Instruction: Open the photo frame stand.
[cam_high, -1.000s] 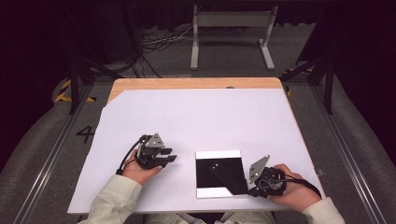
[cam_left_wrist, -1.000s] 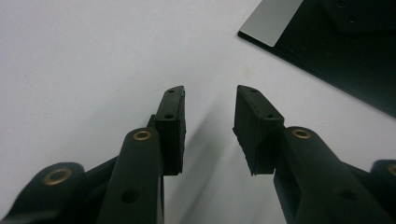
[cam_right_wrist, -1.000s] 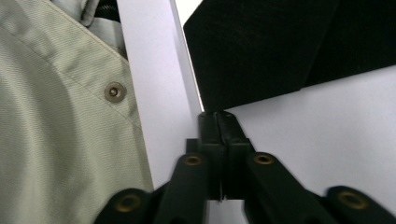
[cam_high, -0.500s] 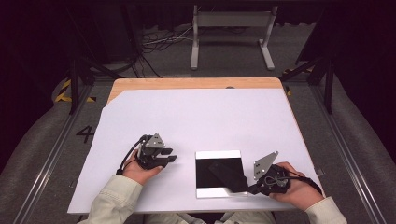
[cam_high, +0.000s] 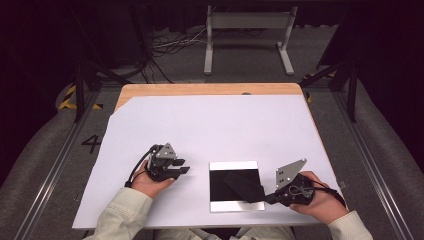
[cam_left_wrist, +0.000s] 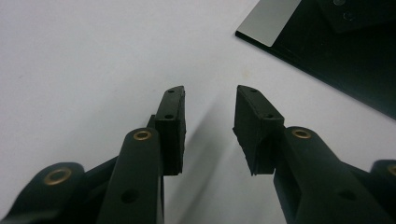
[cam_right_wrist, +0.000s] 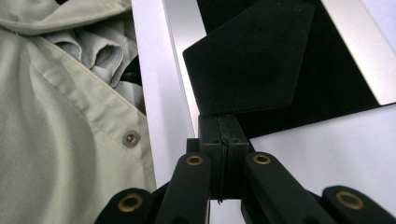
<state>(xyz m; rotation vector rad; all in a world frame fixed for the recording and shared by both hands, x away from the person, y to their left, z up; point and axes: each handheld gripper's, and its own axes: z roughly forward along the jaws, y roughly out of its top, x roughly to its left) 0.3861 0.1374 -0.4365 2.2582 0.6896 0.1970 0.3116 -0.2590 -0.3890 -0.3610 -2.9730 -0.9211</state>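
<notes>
Right gripper (cam_right_wrist: 225, 135), near right: jaws pinched tight on the corner of a flat black piece (cam_right_wrist: 250, 60), held over the black tray (cam_high: 235, 186) near the table's front edge. Left gripper (cam_high: 182, 166), left of the tray: jaws apart, nothing between, low over the white table cover (cam_high: 215, 125).

Your black pentagonal flat piece (cam_right_wrist: 247, 60) hangs tilted over the black square plate (cam_high: 220, 192) with its 2 silver edge strips, at the high view's lower middle.
</notes>
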